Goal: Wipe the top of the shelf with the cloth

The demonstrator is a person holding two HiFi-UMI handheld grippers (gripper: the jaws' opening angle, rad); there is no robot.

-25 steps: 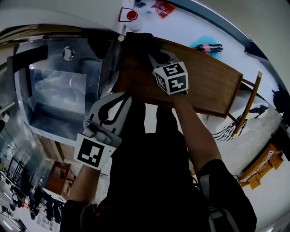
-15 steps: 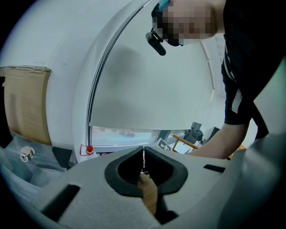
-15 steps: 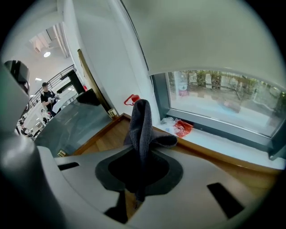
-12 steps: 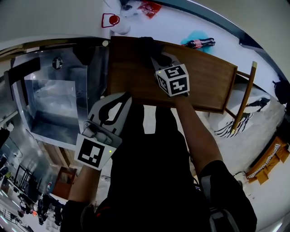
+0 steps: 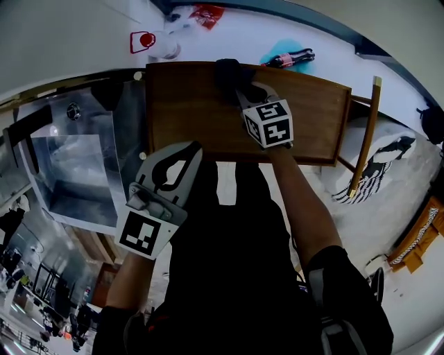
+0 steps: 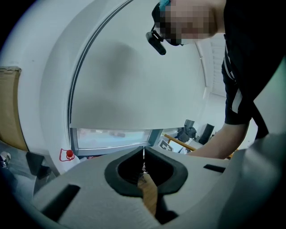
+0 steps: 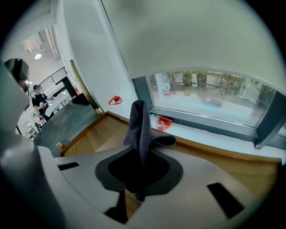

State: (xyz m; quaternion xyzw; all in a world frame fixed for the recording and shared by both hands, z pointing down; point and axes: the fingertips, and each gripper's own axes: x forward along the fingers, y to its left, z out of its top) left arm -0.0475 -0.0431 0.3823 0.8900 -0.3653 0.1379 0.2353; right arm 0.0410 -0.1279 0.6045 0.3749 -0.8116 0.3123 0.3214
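Pale floor (image 5: 388,229) surrounds a brown wooden shelf (image 5: 180,104), seen from steeply above. Nearest the camera is the person's dark shirt (image 5: 236,277), with both bare forearms reaching forward.

On the left, the left claw (image 5: 193,148) is held short of the shelf's near edge, beside a shiny metal cabinet (image 5: 76,166). In its own view the left claw (image 6: 143,154) has its two dark pads pressed together at the tips and nothing is caught between them.

Further out, the right claw (image 5: 239,89) reaches across the shelf top, its marker cube above the near edge. In the right gripper view, the right claw (image 7: 142,154) is clamped tight on a dark grey cloth (image 7: 139,123), which sticks out past the tips in a bunched fold. From the head view the cloth (image 5: 227,71) sits at the far edge of the shelf top, about midway along it. Whether it presses on the wood cannot be told. The wooden top (image 7: 100,134) runs off to the left under it.

Beyond the shelf lies a white ledge (image 5: 229,35). On it are a red-and-white tag (image 5: 142,41) to the left, a red wrapper (image 5: 208,12) and a dark bottle (image 5: 288,57) on a blue patch. A window (image 7: 210,96) stands behind the ledge.
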